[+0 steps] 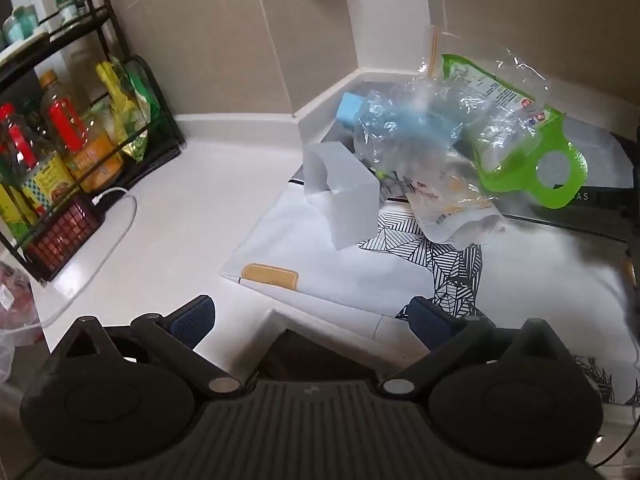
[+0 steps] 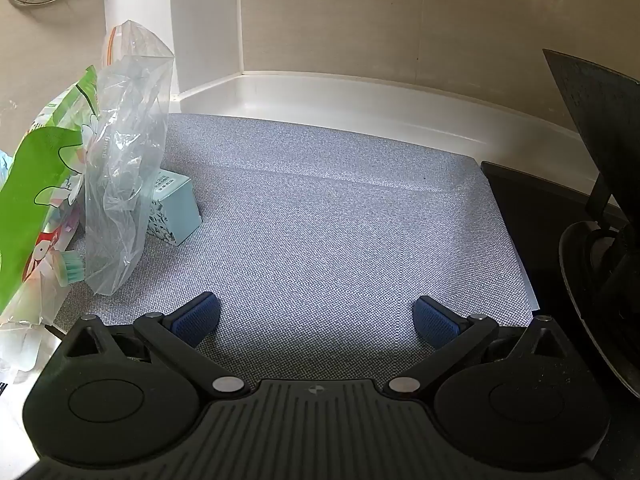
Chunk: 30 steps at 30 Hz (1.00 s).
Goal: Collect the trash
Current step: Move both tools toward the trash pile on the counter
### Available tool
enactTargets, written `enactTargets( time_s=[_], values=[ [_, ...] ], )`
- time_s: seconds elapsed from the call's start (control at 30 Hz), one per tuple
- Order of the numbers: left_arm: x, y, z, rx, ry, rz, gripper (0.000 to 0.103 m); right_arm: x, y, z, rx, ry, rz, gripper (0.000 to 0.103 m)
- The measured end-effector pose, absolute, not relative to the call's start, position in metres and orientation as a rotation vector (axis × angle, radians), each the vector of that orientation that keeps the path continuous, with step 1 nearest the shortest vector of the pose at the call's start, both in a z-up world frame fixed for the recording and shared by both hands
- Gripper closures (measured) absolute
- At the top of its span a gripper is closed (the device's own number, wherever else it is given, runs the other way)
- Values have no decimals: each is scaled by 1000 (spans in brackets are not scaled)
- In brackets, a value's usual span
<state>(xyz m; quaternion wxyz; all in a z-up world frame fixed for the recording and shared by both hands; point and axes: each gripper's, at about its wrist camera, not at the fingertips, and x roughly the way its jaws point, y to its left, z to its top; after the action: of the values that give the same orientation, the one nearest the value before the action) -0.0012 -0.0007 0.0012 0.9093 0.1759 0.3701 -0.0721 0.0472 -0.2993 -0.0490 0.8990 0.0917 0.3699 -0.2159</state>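
In the left wrist view a heap of trash lies on the counter ahead and to the right: a crumpled clear plastic bag (image 1: 420, 128), a green printed wrapper with a handle hole (image 1: 532, 148), a white pouch (image 1: 452, 216) and a frosted white plastic piece (image 1: 344, 196). My left gripper (image 1: 312, 320) is open and empty, short of the heap. In the right wrist view the clear bag (image 2: 124, 160) and green wrapper (image 2: 40, 176) stand at the left with a small pale-blue box (image 2: 176, 208) behind them. My right gripper (image 2: 316, 320) is open and empty over a grey mat (image 2: 340, 208).
A black rack (image 1: 104, 128) with oil and sauce bottles stands at the left, with a white cable (image 1: 104, 248) on the white counter. A patterned black-and-white mat (image 1: 400, 264) lies under the heap. A dark stove and pan (image 2: 592, 260) sit at the right. Tiled walls close the back.
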Motion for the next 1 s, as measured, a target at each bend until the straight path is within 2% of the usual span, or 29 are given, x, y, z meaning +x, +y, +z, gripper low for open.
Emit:
enactTargets(
  time_s=[0.63, 1.0],
  values=[
    [-23, -21, -20, 296, 644, -160, 0, 47, -299, -49, 190, 766, -447, 0],
    [-48, -19, -19, 248, 642, -162, 0, 47, -299, -49, 190, 766, -447, 0]
  ],
)
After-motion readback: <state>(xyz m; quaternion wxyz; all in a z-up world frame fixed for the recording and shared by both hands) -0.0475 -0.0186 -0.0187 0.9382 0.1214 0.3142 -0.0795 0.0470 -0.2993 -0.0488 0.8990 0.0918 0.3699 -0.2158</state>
